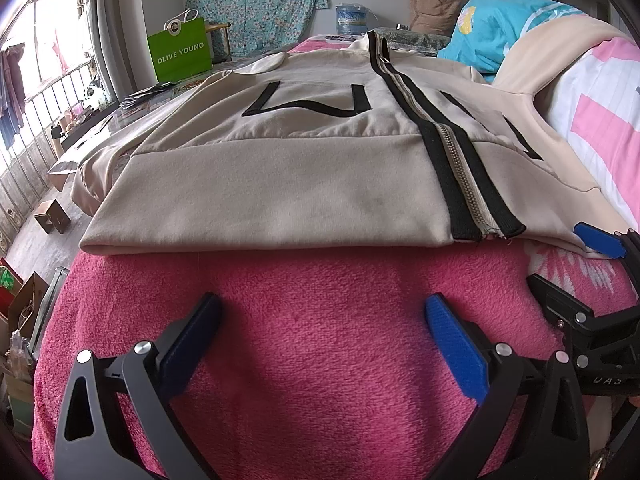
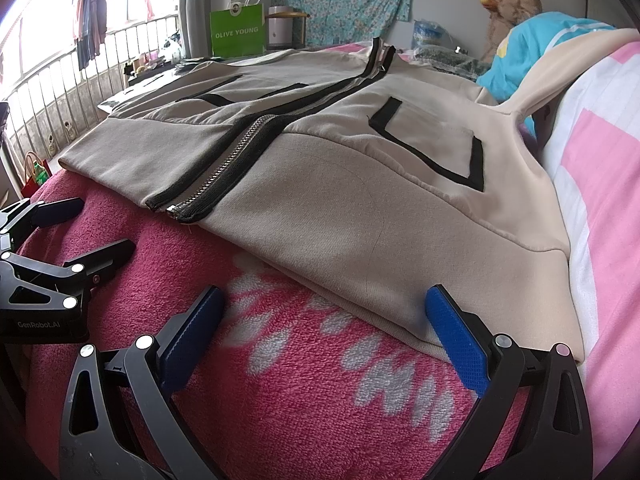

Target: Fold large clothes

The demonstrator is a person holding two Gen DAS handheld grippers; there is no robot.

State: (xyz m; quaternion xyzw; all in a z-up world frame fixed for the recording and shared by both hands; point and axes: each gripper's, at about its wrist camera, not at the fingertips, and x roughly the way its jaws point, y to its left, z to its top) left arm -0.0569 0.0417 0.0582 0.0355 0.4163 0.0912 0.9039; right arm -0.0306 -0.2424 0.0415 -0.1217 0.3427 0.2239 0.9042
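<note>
Both my grippers are spread wide, holding nothing. My right gripper (image 2: 324,312) has one fingertip touching the beige jacket's (image 2: 360,184) hem; my left gripper (image 1: 320,320) hovers just short of it over the pink blanket (image 1: 320,344). The jacket stretches away from me along its zipper (image 1: 460,164), so the right is nearer.

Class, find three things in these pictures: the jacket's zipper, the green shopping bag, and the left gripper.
zipper (image 1: 460,176): left wrist view, on the metal teeth near the hem.
green shopping bag (image 2: 238,34): right wrist view, on its printed front.
left gripper (image 1: 320,344): left wrist view, midway between its open fingertips.
</note>
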